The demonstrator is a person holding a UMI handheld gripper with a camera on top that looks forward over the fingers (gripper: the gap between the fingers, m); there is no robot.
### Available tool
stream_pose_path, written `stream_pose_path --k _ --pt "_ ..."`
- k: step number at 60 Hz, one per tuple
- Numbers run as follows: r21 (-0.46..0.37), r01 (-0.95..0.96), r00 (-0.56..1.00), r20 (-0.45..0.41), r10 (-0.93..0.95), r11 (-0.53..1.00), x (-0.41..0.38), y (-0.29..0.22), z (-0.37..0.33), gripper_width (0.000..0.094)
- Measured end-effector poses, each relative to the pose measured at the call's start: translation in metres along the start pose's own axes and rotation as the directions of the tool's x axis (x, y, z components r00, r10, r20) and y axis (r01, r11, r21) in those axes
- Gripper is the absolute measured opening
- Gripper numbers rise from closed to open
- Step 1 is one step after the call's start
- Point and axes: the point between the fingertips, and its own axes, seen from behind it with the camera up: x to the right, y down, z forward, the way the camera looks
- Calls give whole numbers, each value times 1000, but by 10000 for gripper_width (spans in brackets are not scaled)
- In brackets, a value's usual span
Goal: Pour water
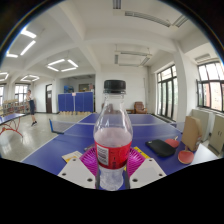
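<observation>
Bottle: 1 clear plastic bottle (113, 135) with a black cap and a red label band, upright, held between the 2 fingers of the gripper (112, 160). Both magenta pads (90, 159) appear to press on the label band from either side, so the gripper reads as clamped on the bottle, which seems lifted clear of the blue bench (60, 140) behind it.

Other items, placed from the bottle: 1 dark flat object (160, 148) on the bench just to its right; 1 red round object (185, 156) further right, too small to identify; 1 brown board-like item (191, 132) standing behind that. No receiving cup can be told for certain.

Handling note (judgement): cap appears in place, so pouring likely cannot begin until it is off. Keep the grip on the label band firm, tilt slowly, and bring the neck over the receiving vessel before tipping, since a thin-walled bottle may flex and spurt.
</observation>
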Motion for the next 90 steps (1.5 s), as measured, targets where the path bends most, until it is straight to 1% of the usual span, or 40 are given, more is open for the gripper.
stream_pose_path --k 3,4,5,7,12,14,20,21,22,26,30,33,36,37,40,42,43,47,54,62,73,79,85,90 --pt "-50 -5 1000 -4 4 999 2 34 9 332" --pt "-64 -2 1000 -2 2 998 11 35 2 334" --pt "-75 -4 1000 0 4 997 4 57 21 334" --pt "-95 1 1000 7 0 995 2 83 24 333" --pt "-136 35 999 13 -33 990 5 111 18 332" --pt "-155 28 999 19 -26 987 2 131 27 333" --pt "-216 7 1000 14 -4 976 1 173 21 333" --pt "-217 14 1000 12 -11 976 2 177 18 333" --pt "-163 16 1000 10 -14 987 4 163 25 332" --pt "-148 38 999 -6 -39 988 1 169 15 344" --pt "-138 28 999 -18 -30 990 2 168 14 403" --pt "-166 29 999 -12 -32 986 5 167 18 487" --pt "-218 32 999 -5 -34 975 6 172 14 558" --pt "-236 34 999 -3 -36 971 6 173 12 615" --pt "-270 37 999 -8 -41 962 8 172 5 875" --pt "-280 34 999 -18 -41 959 9 168 -3 827" --pt "-285 30 999 -28 -39 958 11 165 -8 824" --pt "-289 15 998 -49 -30 957 13 151 -33 863" --pt "-307 2 998 -60 -21 952 5 134 -87 848" --pt "-330 23 996 -73 -49 944 -9 117 -166 853" --pt "-347 11 992 -111 -53 938 -23 107 -263 854" --pt "-331 25 989 -129 -72 943 -24 99 -298 849" --pt "-340 29 990 -122 -75 940 -29 103 -317 853" --pt "-336 33 987 -139 -85 941 -28 102 -327 850"
